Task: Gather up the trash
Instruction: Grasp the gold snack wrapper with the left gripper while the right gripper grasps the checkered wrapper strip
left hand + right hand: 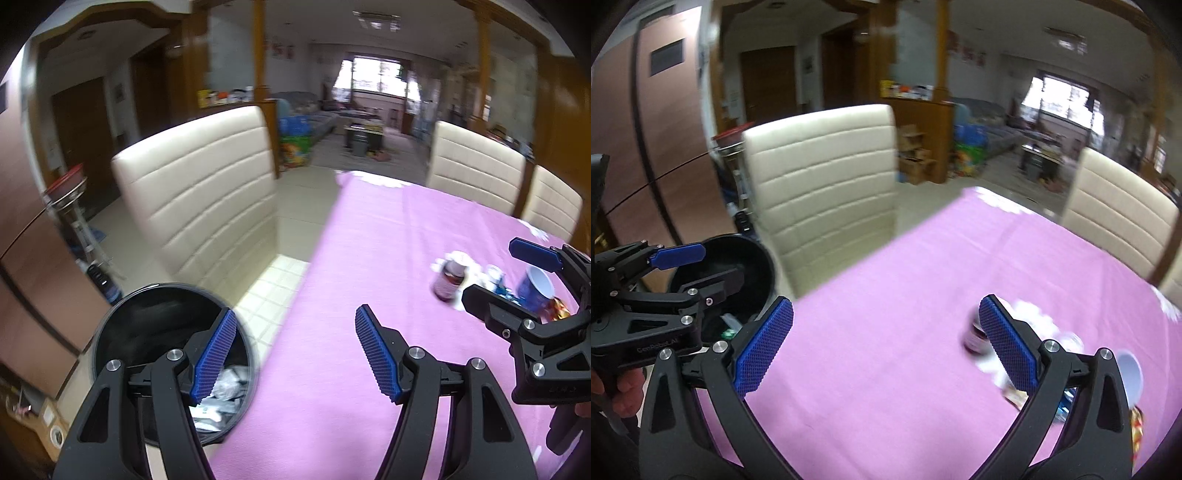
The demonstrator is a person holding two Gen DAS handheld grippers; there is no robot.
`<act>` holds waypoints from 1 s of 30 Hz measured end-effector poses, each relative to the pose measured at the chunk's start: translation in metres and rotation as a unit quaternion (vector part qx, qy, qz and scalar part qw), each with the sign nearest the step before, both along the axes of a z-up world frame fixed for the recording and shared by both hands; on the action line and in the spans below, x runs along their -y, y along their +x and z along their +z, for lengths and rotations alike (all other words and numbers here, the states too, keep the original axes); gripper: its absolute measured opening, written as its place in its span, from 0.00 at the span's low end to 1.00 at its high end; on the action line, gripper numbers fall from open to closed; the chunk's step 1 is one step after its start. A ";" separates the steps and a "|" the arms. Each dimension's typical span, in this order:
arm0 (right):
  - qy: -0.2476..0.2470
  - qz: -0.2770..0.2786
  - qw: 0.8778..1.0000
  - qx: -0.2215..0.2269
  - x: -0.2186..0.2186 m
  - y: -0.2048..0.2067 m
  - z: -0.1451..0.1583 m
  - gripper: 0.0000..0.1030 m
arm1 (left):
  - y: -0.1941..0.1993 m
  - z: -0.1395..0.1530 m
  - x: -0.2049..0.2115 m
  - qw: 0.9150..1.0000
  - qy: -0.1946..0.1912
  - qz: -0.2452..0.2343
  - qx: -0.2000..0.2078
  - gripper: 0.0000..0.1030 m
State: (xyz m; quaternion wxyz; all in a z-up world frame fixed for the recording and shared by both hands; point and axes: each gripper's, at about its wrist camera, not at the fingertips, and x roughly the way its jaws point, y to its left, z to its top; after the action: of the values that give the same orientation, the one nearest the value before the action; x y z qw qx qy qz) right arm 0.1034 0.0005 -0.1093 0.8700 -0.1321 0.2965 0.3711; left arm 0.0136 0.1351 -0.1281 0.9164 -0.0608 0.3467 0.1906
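Observation:
A black trash bin [147,325] stands on the floor beside the table's left edge and holds white wrappers [225,384]; it also shows in the right wrist view [746,266]. My left gripper [295,354] is open and empty, over the table edge next to the bin. My right gripper [882,347] is open and empty above the purple tablecloth [905,295]. Trash lies to the right on the table: a small dark bottle [448,282], crumpled white paper [476,267], a blue-and-white cup [537,288] on its side, and a shiny red-gold wrapper [557,310].
A cream padded chair [203,192] stands at the table's left side just behind the bin. Two more cream chairs [476,166] stand at the far side. A brown cabinet [33,240] is to the left of the bin.

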 end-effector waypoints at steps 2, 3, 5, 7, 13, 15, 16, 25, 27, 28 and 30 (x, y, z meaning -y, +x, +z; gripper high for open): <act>-0.004 -0.026 1.000 -0.006 0.016 0.004 -0.002 0.96 | 0.008 0.000 0.012 1.000 0.000 -0.019 0.000 0.64; -0.002 -0.041 0.999 -0.012 0.028 0.007 -0.003 0.96 | 0.014 -0.001 0.021 0.999 0.000 -0.032 -0.001 0.64; 0.004 -0.060 0.998 -0.018 0.045 0.010 -0.006 0.96 | 0.021 -0.001 0.037 0.999 0.001 -0.051 -0.001 0.64; 0.000 -0.083 0.996 -0.015 0.063 0.012 -0.009 0.96 | 0.027 -0.003 0.053 0.998 0.003 -0.069 -0.003 0.64; -0.026 -0.150 0.988 -0.003 0.115 0.013 -0.022 0.95 | 0.046 -0.007 0.097 0.992 0.004 -0.129 -0.011 0.64; -0.036 -0.178 0.983 -0.002 0.134 0.015 -0.025 0.95 | 0.052 -0.010 0.109 0.989 0.003 -0.145 -0.015 0.64; -0.042 -0.197 0.979 -0.003 0.145 0.016 -0.027 0.95 | 0.056 -0.011 0.116 0.988 0.003 -0.155 -0.017 0.64; -0.050 -0.308 0.949 -0.040 0.228 0.035 -0.047 0.95 | 0.091 -0.023 0.169 0.976 0.014 -0.218 -0.021 0.64; -0.051 -0.318 0.946 -0.044 0.238 0.038 -0.050 0.95 | 0.098 -0.027 0.177 0.973 0.012 -0.228 -0.026 0.64; -0.051 -0.321 0.945 -0.045 0.244 0.038 -0.053 0.95 | 0.103 -0.031 0.182 0.971 0.011 -0.235 -0.030 0.64; -0.052 -0.324 0.943 -0.048 0.249 0.040 -0.056 0.95 | 0.108 -0.036 0.187 0.969 0.007 -0.244 -0.036 0.64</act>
State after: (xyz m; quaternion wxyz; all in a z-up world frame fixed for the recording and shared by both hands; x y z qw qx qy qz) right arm 0.1434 -0.2484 -0.1655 0.9199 -0.0559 0.3837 0.0589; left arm 0.1219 -0.0524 -0.1637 0.9227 0.0388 0.3821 -0.0343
